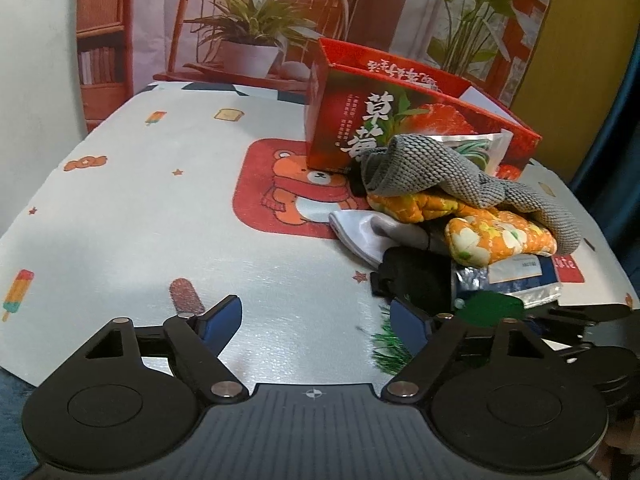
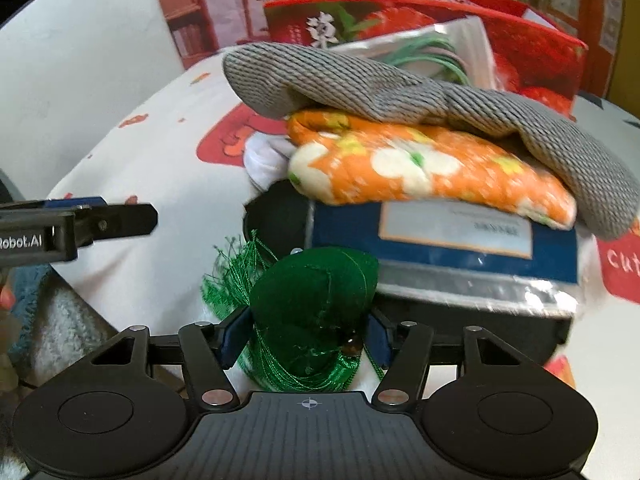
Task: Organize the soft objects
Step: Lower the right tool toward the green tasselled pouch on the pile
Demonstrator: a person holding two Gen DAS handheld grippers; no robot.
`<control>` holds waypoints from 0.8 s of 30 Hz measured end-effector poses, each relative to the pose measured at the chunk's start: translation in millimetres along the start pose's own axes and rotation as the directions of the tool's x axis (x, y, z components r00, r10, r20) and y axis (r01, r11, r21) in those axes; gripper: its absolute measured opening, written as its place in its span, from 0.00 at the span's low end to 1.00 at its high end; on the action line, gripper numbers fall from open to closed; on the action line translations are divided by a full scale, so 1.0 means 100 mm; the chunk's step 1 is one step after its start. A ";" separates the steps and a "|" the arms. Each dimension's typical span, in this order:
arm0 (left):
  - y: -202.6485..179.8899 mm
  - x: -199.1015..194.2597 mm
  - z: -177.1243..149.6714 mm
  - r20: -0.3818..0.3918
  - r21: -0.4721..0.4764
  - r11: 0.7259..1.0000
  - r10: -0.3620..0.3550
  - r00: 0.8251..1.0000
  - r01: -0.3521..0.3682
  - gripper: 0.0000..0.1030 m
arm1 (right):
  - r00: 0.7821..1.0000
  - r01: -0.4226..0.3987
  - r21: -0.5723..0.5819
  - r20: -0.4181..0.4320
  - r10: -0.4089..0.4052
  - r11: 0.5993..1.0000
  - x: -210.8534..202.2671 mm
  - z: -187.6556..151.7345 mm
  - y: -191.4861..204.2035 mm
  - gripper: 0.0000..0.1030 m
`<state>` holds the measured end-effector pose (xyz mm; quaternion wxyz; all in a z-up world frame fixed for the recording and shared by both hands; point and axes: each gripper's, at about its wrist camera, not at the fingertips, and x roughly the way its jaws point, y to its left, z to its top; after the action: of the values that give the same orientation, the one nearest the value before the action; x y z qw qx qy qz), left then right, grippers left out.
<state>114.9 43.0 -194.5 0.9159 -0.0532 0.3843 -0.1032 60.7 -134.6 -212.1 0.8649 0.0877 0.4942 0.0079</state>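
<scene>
Right gripper (image 2: 306,338) has its blue pads either side of the green tasselled piece (image 2: 312,300), jaws about half open; pads look to touch its sides, but you can't tell if the grip is firm. Your left gripper (image 1: 316,322) hangs wide open over bare tablecloth (image 1: 120,220), nothing between its jaws.

That green piece sits at the near edge of the table, right against the pile's front. Risks as I judge them: the loose green threads (image 2: 228,284) could slip out or snag on a pad hinge if you lift fast; a shallow bite on rounded soft fabric may pop free.

Pile just behind: blue-labelled packet (image 2: 440,240) under the orange floral mitt (image 2: 420,172), with the grey knit cloth (image 2: 360,84) draped on top, a black item (image 2: 276,216) and white cloth (image 2: 264,160) to the left. Pulling the green piece could drag the packet and tip that stack.

Red strawberry box (image 1: 360,120) stands open behind the pile, probably the destination; the stack blocks a straight path to it. Left gripper's finger tip sits close on the left, so mind a clash.
</scene>
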 end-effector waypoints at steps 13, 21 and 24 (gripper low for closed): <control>-0.12 0.08 -0.04 -0.022 0.004 0.996 -0.094 0.995 0.094 0.78 | 0.998 -0.019 0.010 0.060 0.019 1.000 -0.16 -0.15 -0.11 0.61; -0.24 0.13 -0.02 -0.053 0.012 0.986 -0.165 0.985 0.166 0.63 | 0.991 -0.029 0.001 0.128 0.029 1.000 -0.30 -0.21 -0.16 0.55; -0.33 0.16 0.01 -0.060 0.022 0.975 -0.220 0.974 0.221 0.61 | 0.990 -0.050 -0.013 0.133 0.052 0.999 -0.31 -0.23 -0.15 0.52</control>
<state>121.1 6.9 -198.8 0.8880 -0.0795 0.4006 -0.2112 24.4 -149.7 -199.5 0.8958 0.0966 0.4330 0.0264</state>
